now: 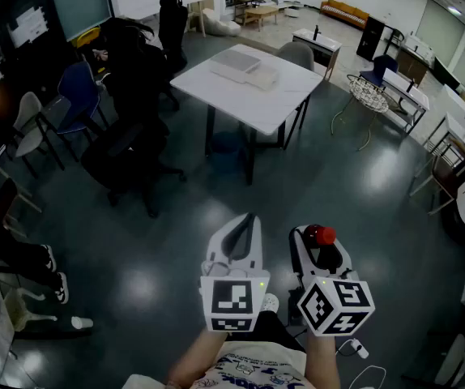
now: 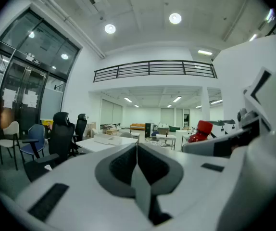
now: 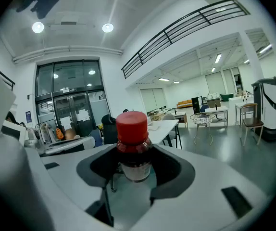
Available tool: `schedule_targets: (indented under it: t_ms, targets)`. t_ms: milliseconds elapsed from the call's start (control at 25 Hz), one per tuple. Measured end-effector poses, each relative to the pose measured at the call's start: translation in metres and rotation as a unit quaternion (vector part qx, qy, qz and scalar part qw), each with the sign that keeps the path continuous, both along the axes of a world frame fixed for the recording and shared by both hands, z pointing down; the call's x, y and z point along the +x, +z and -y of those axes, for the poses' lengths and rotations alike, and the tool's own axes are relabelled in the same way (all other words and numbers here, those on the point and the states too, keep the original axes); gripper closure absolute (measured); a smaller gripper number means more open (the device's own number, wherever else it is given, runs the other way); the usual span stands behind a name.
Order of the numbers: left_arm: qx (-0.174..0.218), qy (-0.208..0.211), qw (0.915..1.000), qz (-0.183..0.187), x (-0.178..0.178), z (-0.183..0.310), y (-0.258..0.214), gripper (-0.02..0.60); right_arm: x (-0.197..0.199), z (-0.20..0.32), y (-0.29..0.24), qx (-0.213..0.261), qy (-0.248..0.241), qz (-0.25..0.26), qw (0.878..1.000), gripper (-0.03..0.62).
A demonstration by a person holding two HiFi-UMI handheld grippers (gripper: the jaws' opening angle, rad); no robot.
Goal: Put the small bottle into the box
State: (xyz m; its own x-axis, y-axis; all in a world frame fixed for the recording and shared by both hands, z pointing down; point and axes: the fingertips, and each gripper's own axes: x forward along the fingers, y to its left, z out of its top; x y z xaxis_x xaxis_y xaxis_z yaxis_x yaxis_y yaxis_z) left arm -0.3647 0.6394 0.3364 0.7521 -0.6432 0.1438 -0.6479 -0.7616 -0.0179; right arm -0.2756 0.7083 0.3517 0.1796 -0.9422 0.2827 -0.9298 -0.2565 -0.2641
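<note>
A small bottle (image 3: 132, 129) with a red cap and dark contents stands upright between the jaws of my right gripper (image 3: 134, 154), which is shut on it. In the head view the bottle's red cap (image 1: 323, 234) shows at the tip of the right gripper (image 1: 320, 240), above the dark floor. My left gripper (image 1: 246, 222) is beside it on the left, jaws closed together with nothing in them, as the left gripper view (image 2: 137, 149) confirms. A flat white box (image 1: 239, 61) lies on the white table (image 1: 208, 87) some way ahead.
Black office chairs (image 1: 131, 148) and a blue chair (image 1: 78, 96) stand left of the table. A grey chair (image 1: 297, 53) sits behind it and a round wire table (image 1: 370, 92) to its right. A seated person's legs (image 1: 30, 258) are at far left. Desks line the right wall.
</note>
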Motion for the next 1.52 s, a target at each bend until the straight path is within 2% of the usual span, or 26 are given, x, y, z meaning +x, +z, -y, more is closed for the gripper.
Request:
schedule_targets:
  t_ms: [440, 720, 1120, 1520]
  targets:
    - [-0.002, -0.005, 1.0, 0.004, 0.015, 0.004, 0.007, 0.561, 0.017, 0.002, 0.007, 0.002, 0.001, 0.013, 1.0, 0.365]
    - [-0.002, -0.015, 0.9999, 0.007, 0.047, 0.015, 0.007, 0.561, 0.049, 0.012, 0.01, 0.004, -0.01, 0.023, 1.0, 0.365]
    - [0.007, -0.049, 0.9987, 0.007, 0.104, 0.027, 0.004, 0.561, 0.11, 0.038, 0.006, 0.012, -0.054, 0.026, 0.998, 0.365]
    - [0.008, -0.077, 0.9969, 0.014, 0.13, 0.042, 0.003, 0.561, 0.14, 0.061, 0.009, 0.014, -0.083, 0.037, 0.996, 0.365]
